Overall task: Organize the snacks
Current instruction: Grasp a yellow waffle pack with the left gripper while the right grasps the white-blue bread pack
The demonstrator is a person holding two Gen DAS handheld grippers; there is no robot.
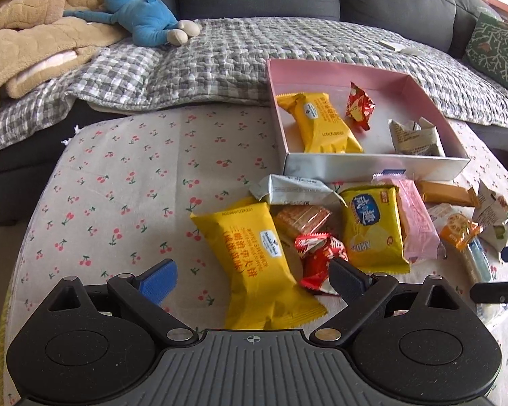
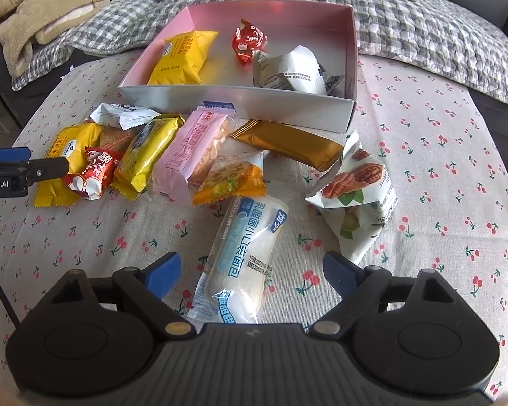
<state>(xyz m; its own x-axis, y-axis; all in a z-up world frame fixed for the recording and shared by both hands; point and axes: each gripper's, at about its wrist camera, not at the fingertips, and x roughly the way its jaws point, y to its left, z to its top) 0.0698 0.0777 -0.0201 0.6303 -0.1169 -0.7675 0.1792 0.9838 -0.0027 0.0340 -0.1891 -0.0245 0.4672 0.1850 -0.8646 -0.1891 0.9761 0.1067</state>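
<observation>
Both grippers, left gripper [image 1: 254, 279] and right gripper [image 2: 252, 275], are held wide open over a yellow packet [image 1: 257, 264] and a white bread packet [image 2: 242, 260], each judged due for grasping and transfer into the pink box [image 2: 350, 54] beyond.
</observation>
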